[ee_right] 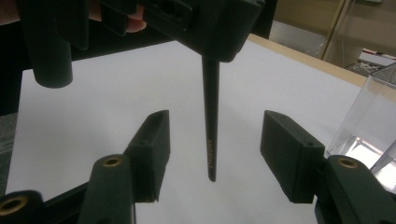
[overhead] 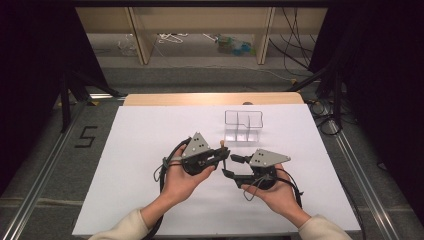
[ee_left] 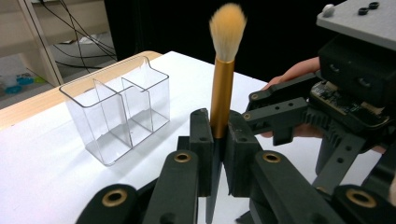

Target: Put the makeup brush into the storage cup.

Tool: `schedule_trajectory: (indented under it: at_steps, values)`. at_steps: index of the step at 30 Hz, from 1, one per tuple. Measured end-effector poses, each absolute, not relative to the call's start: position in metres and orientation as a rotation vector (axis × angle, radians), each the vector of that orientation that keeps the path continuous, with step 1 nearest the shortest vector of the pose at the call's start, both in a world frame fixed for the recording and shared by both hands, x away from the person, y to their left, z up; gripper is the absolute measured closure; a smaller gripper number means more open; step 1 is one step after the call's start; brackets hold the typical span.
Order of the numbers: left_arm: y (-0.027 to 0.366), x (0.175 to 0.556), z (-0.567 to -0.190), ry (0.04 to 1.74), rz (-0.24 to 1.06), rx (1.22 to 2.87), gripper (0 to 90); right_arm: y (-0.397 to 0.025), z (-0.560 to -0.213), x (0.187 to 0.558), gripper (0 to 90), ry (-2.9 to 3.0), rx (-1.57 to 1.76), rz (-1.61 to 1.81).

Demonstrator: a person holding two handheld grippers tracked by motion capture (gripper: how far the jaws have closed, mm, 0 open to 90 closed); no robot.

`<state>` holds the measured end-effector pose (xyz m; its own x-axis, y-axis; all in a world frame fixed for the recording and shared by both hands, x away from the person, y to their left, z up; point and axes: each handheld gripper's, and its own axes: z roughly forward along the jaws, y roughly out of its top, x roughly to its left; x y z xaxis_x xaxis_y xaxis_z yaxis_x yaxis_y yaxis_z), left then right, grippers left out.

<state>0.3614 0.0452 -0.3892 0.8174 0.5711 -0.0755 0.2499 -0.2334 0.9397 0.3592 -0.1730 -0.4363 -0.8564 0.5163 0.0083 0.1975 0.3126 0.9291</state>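
The left gripper clamped the upright brush, whose black handle hung at frame centre between the right gripper's wide-open jaws.

Cream sleeves; black claws with brass-ringed screws, grey triangular plates, black cables

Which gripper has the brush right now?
The left gripper: its fingers are shut on the brush, held upright. The right gripper is open, its fingers either side of the handle tip, not touching.
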Motion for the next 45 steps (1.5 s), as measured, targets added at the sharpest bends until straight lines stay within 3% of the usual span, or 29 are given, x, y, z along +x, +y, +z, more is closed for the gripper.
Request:
schedule_trajectory:
  at_steps: [20,45]
  values:
    - [0.0415,0.3647,-0.3925,0.653,0.313,1.812,83.1,-0.1657,-0.4369,0.3631,72.1,2.215,0.661,1.657]
    - [0.0427,0.3669,-0.3953,0.666,0.287,1.773,82.8,-0.1662,-0.4352,0.3633,83.9,2.202,0.678,1.66]
